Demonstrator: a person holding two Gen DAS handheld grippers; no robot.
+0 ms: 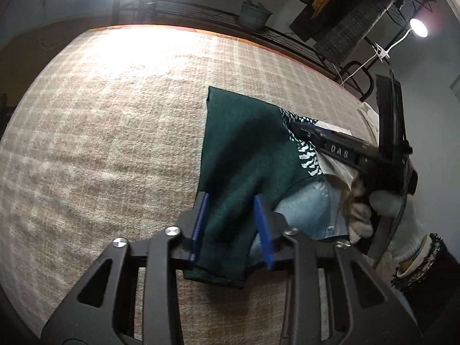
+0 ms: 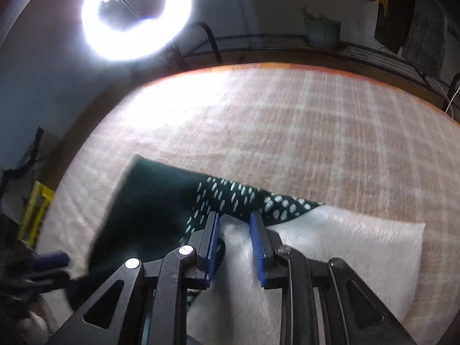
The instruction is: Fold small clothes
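A dark green garment (image 1: pixel 247 155) with a white-spotted panel (image 1: pixel 309 158) lies on a beige carpet-like cover (image 1: pixel 115 143). My left gripper (image 1: pixel 231 198) is open, its blue pads on either side of the garment's near corner, cloth between them. My right gripper (image 2: pixel 234 217) is open over a white cloth (image 2: pixel 345 247), its tips at the edge of the spotted panel (image 2: pixel 235 192). The right gripper also shows in the left wrist view (image 1: pixel 299 128), held by a gloved hand (image 1: pixel 388 210). A light blue cloth (image 1: pixel 310 204) lies under the green one.
A ring light (image 2: pixel 136 14) stands at the far left edge. A metal rail with a potted plant (image 1: pixel 254 14) runs along the far side. Dark clothes (image 1: pixel 345 28) hang at the back right. A yellow object (image 2: pixel 38 210) sits off the left edge.
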